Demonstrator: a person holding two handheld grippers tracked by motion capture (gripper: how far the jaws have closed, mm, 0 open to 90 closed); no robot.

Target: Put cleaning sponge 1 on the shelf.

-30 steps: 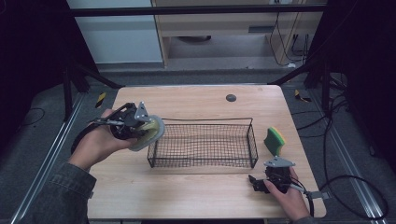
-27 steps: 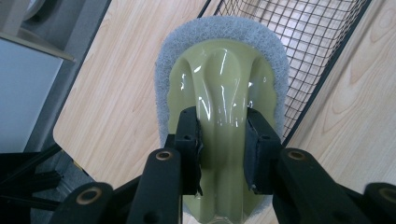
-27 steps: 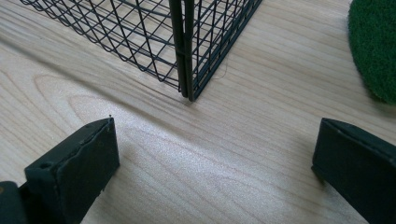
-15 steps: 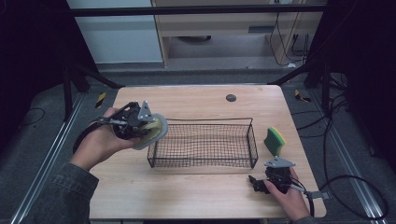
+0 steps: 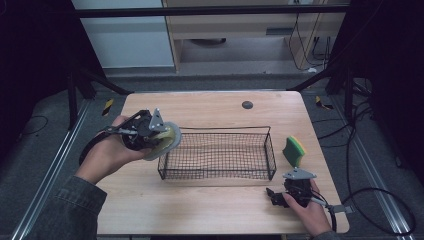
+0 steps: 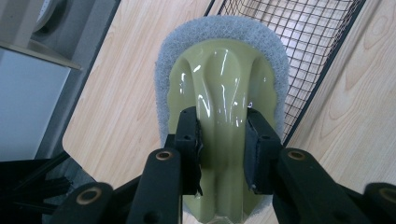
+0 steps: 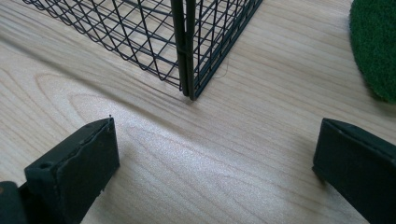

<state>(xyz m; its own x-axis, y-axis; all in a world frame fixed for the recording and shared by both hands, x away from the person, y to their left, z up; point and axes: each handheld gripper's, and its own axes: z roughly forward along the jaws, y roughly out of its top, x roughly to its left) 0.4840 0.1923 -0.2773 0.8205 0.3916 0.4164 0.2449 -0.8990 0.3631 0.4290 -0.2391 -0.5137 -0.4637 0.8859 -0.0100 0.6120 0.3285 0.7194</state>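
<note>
I hold my left gripper up above the tabletop, just beside the left end of the wire basket. Its fingers are closed tight on a scrub pad. The pad has a shiny yellow-green handle on top and a grey fuzzy layer around the edge. The fingers pinch the raised middle ridge of the handle, one on each side. In the left gripper view, the top of the pad pokes over the rim of the basket, and the rest of it hangs over bare wood. In the high view, the pad is tilted on its side, with its round face turned toward the basket.

My right gripper rests low on the tabletop, near the front right corner of the basket. Its fingers are spread wide, with only wood between them. The basket corner sits straight ahead of them, a little apart.

A green and yellow sponge stands on the tabletop just to the right of the basket. It is near my right gripper but not touching it.
</note>
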